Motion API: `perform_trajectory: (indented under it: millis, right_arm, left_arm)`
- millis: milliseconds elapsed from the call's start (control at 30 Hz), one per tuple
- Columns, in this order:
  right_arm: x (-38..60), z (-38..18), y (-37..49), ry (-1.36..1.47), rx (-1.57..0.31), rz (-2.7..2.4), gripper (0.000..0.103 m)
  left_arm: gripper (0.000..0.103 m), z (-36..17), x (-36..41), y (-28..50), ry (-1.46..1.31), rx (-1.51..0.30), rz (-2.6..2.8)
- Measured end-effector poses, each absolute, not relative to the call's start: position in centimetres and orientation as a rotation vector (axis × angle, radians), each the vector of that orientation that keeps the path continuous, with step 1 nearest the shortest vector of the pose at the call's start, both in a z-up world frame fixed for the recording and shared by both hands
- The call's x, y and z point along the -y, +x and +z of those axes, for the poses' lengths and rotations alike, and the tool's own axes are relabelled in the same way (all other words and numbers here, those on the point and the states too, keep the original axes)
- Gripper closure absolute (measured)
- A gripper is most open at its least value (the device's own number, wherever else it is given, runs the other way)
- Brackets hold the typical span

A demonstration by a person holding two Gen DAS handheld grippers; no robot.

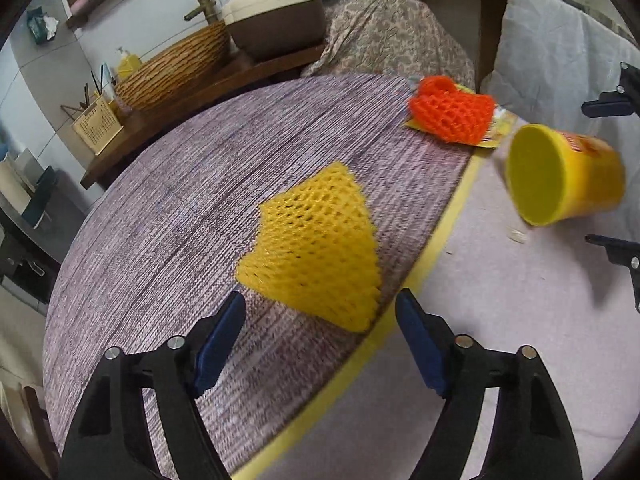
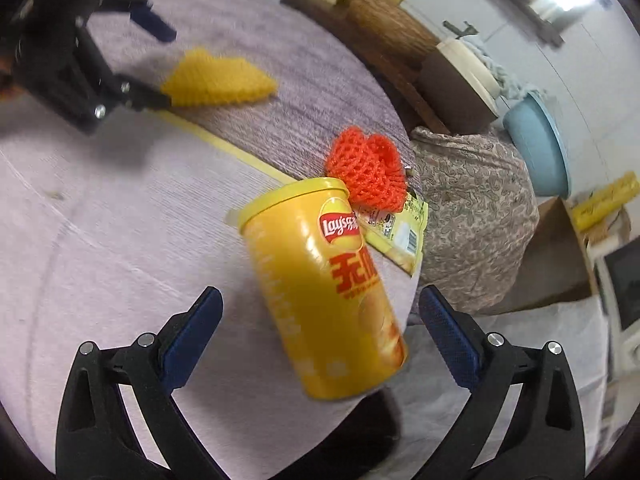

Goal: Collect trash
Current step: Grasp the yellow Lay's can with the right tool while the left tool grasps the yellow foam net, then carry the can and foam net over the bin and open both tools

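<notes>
A yellow foam net (image 1: 316, 248) lies flat on the purple mat just ahead of my left gripper (image 1: 320, 306), whose open jaws stand to either side of its near edge without touching it. In the right wrist view the same gripper (image 2: 166, 68) flanks the net (image 2: 224, 80). A yellow Lay's can (image 2: 320, 288) leans tilted between the wide-open jaws of my right gripper (image 2: 320, 300); neither pad presses on it. The can (image 1: 560, 176) shows its lid end beside the right gripper (image 1: 590, 172). An orange foam net (image 1: 452, 114) rests on a yellow wrapper (image 2: 404, 236) near the table edge.
The round table (image 1: 160, 220) has a purple mat, a yellow tape line (image 1: 436, 240) and a pale cloth half (image 2: 100, 240). A chair under patterned cloth (image 2: 472, 216) stands past the edge. Behind are a wooden counter with a woven basin (image 1: 176, 68) and a blue tub (image 2: 536, 148).
</notes>
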State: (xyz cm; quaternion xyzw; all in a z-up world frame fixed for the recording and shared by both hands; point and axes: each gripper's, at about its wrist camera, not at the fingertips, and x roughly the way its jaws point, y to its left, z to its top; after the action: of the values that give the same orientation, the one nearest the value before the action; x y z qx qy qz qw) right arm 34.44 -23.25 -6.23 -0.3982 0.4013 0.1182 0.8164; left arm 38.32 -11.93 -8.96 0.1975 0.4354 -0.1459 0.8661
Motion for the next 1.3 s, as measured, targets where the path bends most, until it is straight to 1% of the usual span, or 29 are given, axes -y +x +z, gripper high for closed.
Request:
perform_trajectory:
  millis: [67,133,167,200,233,267,367,467,600,800,967,1100,1300]
  right_arm:
    - [23.1,-7.2,35.3,-0.917,-0.876,0.236,0.006]
    - [22.9,-8.2,35.8,-0.968,-0.906,0.237,0.012]
    - [22.9,-8.0,35.9,-0.959,-0.893,0.246,0.015]
    - [23.0,-7.9,36.2,-0.945,-0.903,0.247,0.028]
    - [23.2,-8.0,36.4,-0.933,-0.922,0.239,0.031]
    - [23.3,-8.1,36.5,-0.936,-0.919,0.219,0.032]
    - [23.2,-8.3,36.0,-0.934,-0.900,0.198,0.033]
    - [22.8,-8.4,35.3,-0.927,-0.868,0.186,0.033]
    - [22.5,-8.2,34.0,-0.890,-0.814,0.175,0.033]
    - [23.4,-6.9,31.2,-0.717,-0.750,0.166,0.033]
    - [25.4,-5.4,28.1,-0.500,-0.684,0.133,0.033]
    - [27.0,-5.0,25.2,-0.359,-0.635,0.112,0.033]
    - [30.2,-5.1,20.6,-0.167,-0.569,0.051,0.033]
  left_arm:
    - [0.032,-9.4,11.8,39.3,0.409,-0.930,-0.295]
    - [0.034,-9.5,11.8,39.7,0.394,-0.938,-0.300]
    - [0.037,-9.5,11.6,39.8,0.382,-0.941,-0.305]
    - [0.040,-9.4,11.7,39.8,0.374,-0.944,-0.309]
    - [0.042,-9.3,11.6,39.8,0.366,-0.950,-0.311]
    - [0.045,-9.2,11.4,39.9,0.349,-0.958,-0.315]
    - [0.064,-9.1,11.0,39.9,0.306,-0.974,-0.329]
    - [0.077,-9.2,10.6,39.7,0.286,-0.972,-0.329]
    - [0.084,-9.3,10.5,39.0,0.273,-0.960,-0.321]
    - [0.089,-8.7,9.7,37.3,0.228,-0.929,-0.331]
    - [0.089,-6.8,9.1,34.1,0.151,-0.872,-0.383]
    - [0.089,-5.5,10.3,30.9,0.140,-0.819,-0.443]
    - [0.089,-4.6,14.1,27.1,0.130,-0.796,-0.577]
